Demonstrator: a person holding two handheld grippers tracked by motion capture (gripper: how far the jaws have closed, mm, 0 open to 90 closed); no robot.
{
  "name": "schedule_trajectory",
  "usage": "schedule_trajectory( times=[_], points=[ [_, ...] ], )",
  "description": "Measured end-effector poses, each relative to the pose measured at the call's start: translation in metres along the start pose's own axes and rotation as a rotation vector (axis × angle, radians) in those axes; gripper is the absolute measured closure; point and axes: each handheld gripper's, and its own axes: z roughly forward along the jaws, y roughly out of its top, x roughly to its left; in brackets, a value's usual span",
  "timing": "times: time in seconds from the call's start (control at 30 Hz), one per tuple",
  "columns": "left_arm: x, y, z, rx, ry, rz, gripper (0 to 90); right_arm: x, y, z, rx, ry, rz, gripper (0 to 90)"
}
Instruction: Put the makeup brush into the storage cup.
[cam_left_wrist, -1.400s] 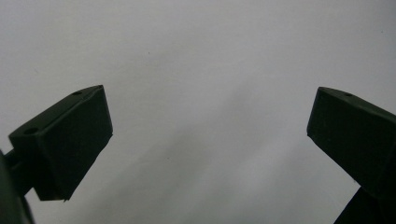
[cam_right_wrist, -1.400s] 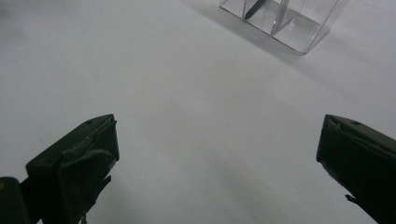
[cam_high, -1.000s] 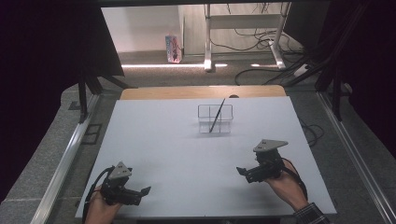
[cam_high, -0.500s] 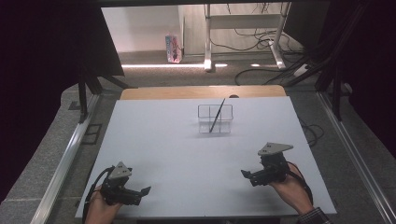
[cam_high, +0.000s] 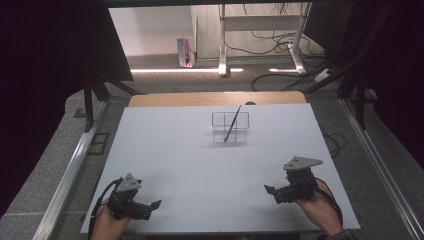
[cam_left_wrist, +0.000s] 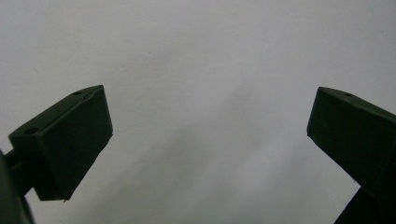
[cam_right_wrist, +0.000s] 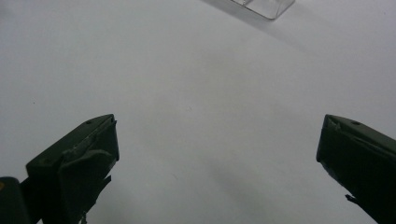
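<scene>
While both hands rest at the near edge of the white table top, the left gripper sits low at the person's left with its jaws spread wide and nothing between them; in the left gripper view its two black jaws stand far apart over bare white surface, gripping nothing. On the other side, the right gripper is held just above the table by the right hand, its grey three-cornered plate on top, its jaws likewise wide apart and empty, as the right gripper view shows with plain white surface between them. Well ahead of both grippers, toward the far side of the table and closer to the right gripper's line than the left's, stands a clear compartment holder; a corner of it shows at the top of the right gripper view. Inside the holder a thin dark pen leans tilted, its upper end poking above the rim, well apart from either gripper
</scene>
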Motion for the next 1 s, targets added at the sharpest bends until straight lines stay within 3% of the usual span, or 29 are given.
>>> schedule_trajectory(
  times=[1.0],
  points=[
    [0.000,0.000,0.000,-0.002,0.000,-0.003,0.8,-0.007,-0.029,-0.023,0.016,-0.040,0.044,0.0]
  ],
)
